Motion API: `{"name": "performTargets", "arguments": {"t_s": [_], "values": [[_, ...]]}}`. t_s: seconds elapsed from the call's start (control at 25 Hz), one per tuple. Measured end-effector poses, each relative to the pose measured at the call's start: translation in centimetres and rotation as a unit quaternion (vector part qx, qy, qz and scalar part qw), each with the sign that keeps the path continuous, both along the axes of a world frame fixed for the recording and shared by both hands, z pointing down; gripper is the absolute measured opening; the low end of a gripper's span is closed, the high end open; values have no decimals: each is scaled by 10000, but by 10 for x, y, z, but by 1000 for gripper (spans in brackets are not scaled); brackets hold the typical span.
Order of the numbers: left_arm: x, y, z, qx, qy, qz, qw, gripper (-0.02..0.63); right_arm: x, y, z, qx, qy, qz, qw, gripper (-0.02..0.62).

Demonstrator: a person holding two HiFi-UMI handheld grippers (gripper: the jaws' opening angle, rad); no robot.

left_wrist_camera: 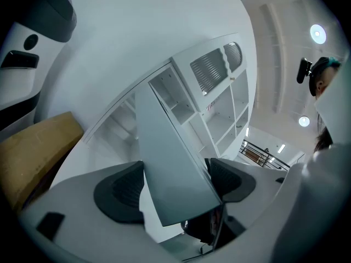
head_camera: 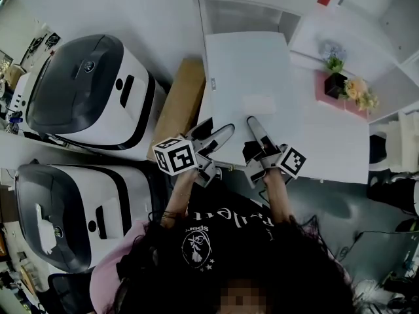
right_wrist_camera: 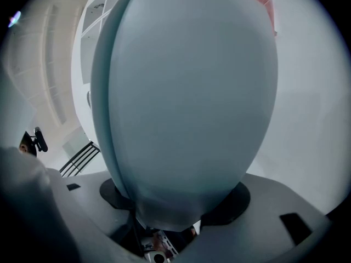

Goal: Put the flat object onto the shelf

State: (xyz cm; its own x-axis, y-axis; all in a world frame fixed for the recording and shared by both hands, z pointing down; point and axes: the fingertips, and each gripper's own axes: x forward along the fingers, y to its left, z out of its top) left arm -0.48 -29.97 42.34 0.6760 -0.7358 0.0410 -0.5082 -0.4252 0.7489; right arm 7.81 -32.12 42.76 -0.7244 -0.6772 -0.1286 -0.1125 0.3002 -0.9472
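The flat object (head_camera: 249, 77) is clamped at its near edge by the left gripper (head_camera: 219, 136) and the right gripper (head_camera: 256, 131), over the table (head_camera: 334, 149), short of the shelf (head_camera: 242, 13); it should be kept level and advanced evenly

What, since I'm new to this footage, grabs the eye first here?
The flat white panel in the middle stands out, gripped at its near edge by the left claw and the right claw, pointing toward the white shelf. At left sit two bulky white-and-grey machines; a pink flower pot adds colour on the right.
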Motion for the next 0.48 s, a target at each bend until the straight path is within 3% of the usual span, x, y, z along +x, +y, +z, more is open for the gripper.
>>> {"name": "performTargets", "arguments": {"t_s": [0.48], "values": [[-11,-42,7,-160,105,309,9993,385,-9,-36,8,-182,150,276,9993,316]]}}
